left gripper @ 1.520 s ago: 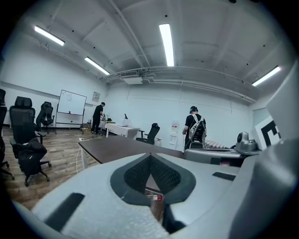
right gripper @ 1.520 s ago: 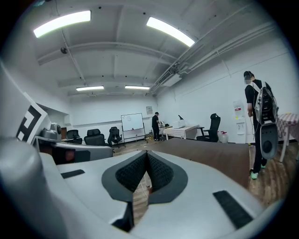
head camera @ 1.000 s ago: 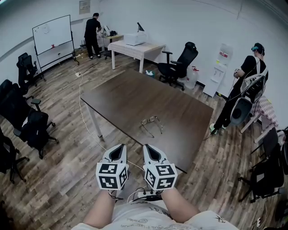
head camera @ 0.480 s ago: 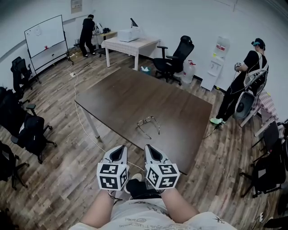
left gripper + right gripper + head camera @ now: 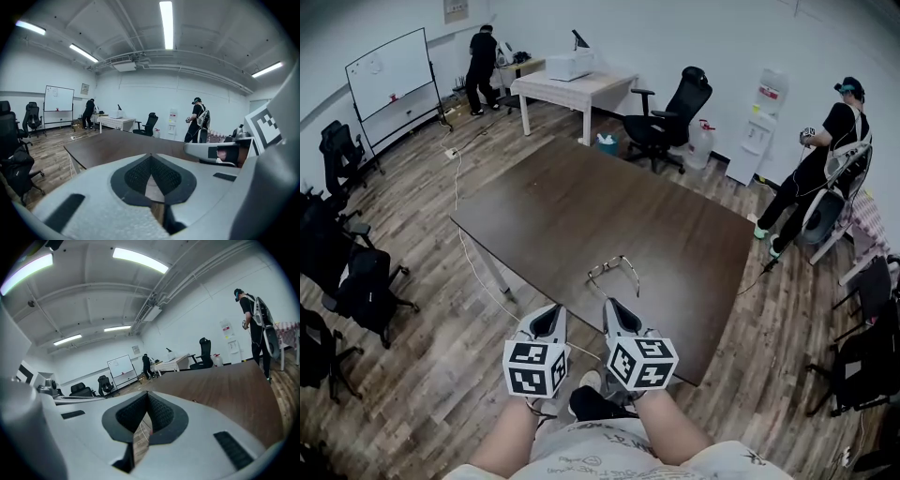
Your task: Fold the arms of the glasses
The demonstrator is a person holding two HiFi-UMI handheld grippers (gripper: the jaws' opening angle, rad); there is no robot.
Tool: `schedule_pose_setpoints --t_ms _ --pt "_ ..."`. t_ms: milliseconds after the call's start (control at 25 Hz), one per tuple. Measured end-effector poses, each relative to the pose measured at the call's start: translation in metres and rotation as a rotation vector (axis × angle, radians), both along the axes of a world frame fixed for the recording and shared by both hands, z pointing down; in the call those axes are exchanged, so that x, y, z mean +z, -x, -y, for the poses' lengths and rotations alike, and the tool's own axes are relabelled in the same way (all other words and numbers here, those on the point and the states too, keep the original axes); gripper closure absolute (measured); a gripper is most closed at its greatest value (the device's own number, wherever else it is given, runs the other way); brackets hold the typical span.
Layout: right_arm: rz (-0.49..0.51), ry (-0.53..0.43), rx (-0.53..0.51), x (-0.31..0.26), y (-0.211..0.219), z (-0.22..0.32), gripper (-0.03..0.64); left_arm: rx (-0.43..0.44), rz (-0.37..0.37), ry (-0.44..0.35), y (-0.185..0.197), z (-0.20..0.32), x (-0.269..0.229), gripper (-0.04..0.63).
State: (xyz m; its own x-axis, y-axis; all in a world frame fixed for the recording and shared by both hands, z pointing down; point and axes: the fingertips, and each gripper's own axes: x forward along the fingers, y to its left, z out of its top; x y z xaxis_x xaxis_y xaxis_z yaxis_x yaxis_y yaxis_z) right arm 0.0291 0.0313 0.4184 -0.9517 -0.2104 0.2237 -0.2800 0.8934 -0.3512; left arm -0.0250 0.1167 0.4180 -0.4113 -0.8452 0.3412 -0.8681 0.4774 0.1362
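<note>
A pair of thin-framed glasses [image 5: 613, 274] lies on the dark brown table [image 5: 581, 206], close to its near edge, with both arms spread open. My left gripper [image 5: 547, 319] hovers over the floor just short of that edge, shut with nothing in it. Beside it my right gripper [image 5: 616, 314] is also shut and empty, its tip just below the glasses in the head view. Both point toward the table. In the left gripper view the jaws [image 5: 150, 157] meet at the tip; the right gripper view [image 5: 147, 397] shows the same. Neither gripper view shows the glasses.
Black office chairs [image 5: 347, 272] stand on the left, and another chair [image 5: 675, 117] beyond the table. A cable [image 5: 469, 253] runs across the wooden floor by the table leg. A person [image 5: 825, 159] stands at the right, another by the white table [image 5: 577, 89].
Both grippers have moved forward toward the table's near edge, side by side. The glasses now lie closer to their tips. Both stayed shut.
</note>
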Motion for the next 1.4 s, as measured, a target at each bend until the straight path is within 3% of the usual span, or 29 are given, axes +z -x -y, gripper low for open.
schedule_pose_setpoints --t_ms 200,640,1040,1400 --pt "-0.034 0.009 0.014 0.022 0.027 0.022 0.603 0.015 -0.04 0.02 0.031 0.024 0.023 0.581" --pt "-0.07 -0.005 0.158 0.031 0.084 0.113 0.603 0.162 -0.058 0.056 0.102 0.117 0.038 0.581" --pt "-0.078 0.001 0.242 0.025 0.108 0.173 0.603 0.308 -0.088 0.154 0.128 0.181 0.06 0.581" --pt "-0.161 0.07 0.328 0.067 0.092 0.208 0.603 0.44 -0.125 0.275 0.137 0.219 0.108 0.58"
